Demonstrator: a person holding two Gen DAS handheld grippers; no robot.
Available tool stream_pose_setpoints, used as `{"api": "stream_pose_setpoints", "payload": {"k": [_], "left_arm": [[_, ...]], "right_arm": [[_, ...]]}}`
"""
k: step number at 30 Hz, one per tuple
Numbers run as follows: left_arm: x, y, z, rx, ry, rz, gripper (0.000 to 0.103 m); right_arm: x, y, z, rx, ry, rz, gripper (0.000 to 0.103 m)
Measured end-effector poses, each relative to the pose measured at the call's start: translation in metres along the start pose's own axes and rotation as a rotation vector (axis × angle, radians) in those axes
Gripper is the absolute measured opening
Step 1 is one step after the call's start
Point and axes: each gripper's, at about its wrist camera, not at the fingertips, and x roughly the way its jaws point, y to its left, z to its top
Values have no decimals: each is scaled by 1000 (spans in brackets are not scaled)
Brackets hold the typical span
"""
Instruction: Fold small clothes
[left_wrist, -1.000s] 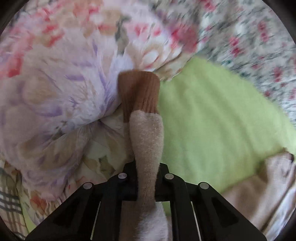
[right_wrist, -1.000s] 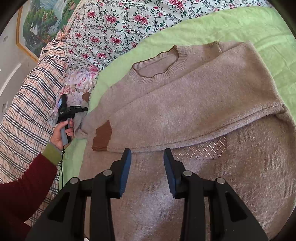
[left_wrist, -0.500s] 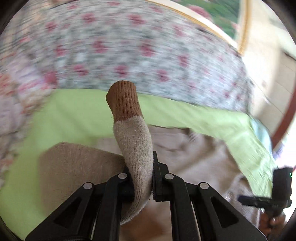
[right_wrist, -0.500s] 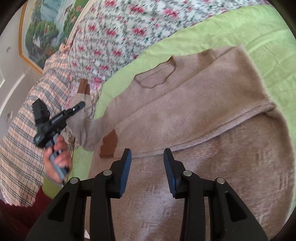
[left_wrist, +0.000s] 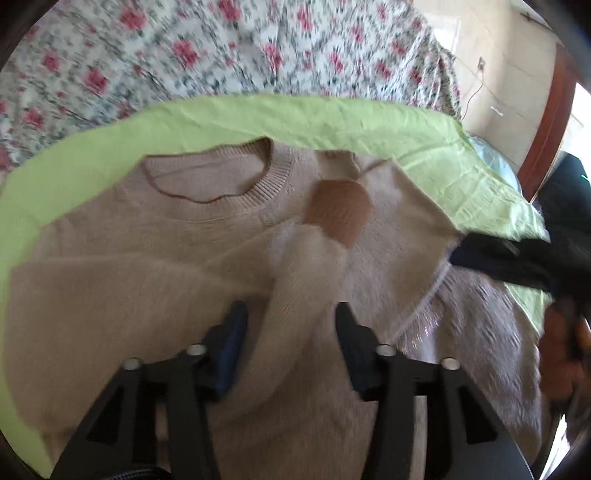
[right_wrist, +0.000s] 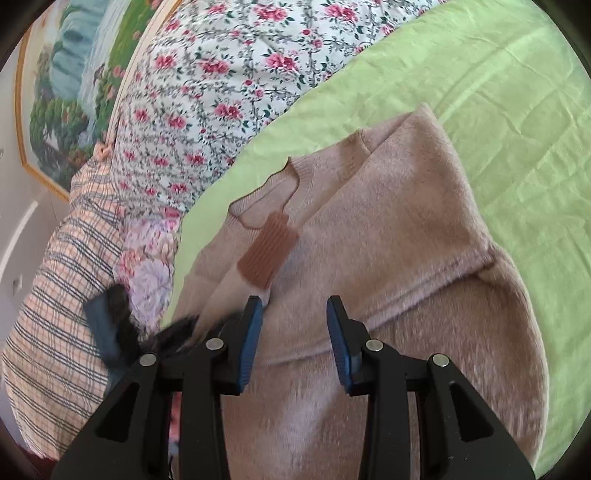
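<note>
A wrinkled lime-green sheet (right_wrist: 517, 122) spreads ahead of both grippers, and on it lies a fuzzy beige knitted sweater (right_wrist: 406, 229), filling the space under and beyond the jaws. Its beige sleeve with a ribbed brown cuff (left_wrist: 338, 210) runs forward between the left gripper (left_wrist: 290, 332) jaws, which stand apart (not pinching it). The right gripper (right_wrist: 295, 314) hovers over the sweater's body, jaws spread and empty.

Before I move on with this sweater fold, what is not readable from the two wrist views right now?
- Sweater hem: cut off by both views' lower edge, behind the gripper bodies.
- Left gripper in the right wrist view: motion-blurred, partly behind the right gripper.
- Sleeve contact with the open left jaws: blurred, cannot tell.
</note>
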Motion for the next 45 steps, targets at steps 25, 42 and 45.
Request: {"api": "stream_pose_setpoints", "payload": {"k": [25, 42, 45], "left_arm": [[-48, 167, -59, -392, 45, 466, 59], [-66, 163, -75, -473, -1, 469, 59], [-61, 166, -70, -448, 26, 470, 61]], "right_arm": [[0, 41, 18, -170, -22, 59, 7], [22, -18, 23, -51, 79, -187, 14], [23, -15, 17, -82, 72, -157, 45]]}}
